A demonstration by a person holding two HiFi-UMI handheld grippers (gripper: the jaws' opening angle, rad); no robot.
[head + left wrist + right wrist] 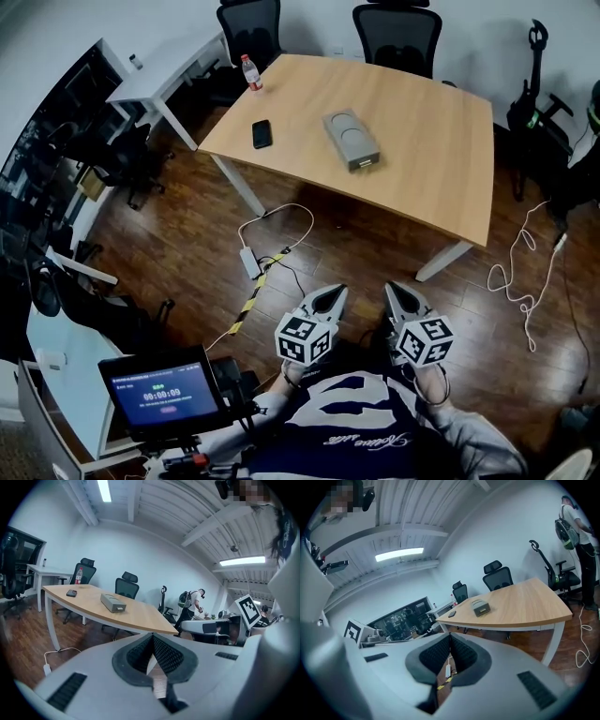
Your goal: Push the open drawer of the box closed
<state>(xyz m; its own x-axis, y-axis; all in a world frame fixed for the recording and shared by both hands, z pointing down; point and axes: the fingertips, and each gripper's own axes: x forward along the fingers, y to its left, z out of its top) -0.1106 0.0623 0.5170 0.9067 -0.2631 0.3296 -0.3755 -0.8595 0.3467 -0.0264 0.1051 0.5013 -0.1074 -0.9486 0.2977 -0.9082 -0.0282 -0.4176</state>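
The grey box (351,138) lies on the wooden table (441,159), far ahead of me; its drawer (365,163) sticks out a little at the near end. The box also shows small in the left gripper view (113,603) and in the right gripper view (480,608). Both grippers are held close to my body over the floor, well short of the table. My left gripper (334,292) has its jaw tips touching, with nothing between them (152,635). My right gripper (395,290) is likewise shut and empty (450,635).
A black phone (262,134) and a red-labelled bottle (250,72) are on the table's left part. Office chairs (398,36) stand behind it, a white table (169,77) to the left. Cables (525,281) and a power strip (250,262) lie on the wood floor. A person with a backpack (192,603) stands far off.
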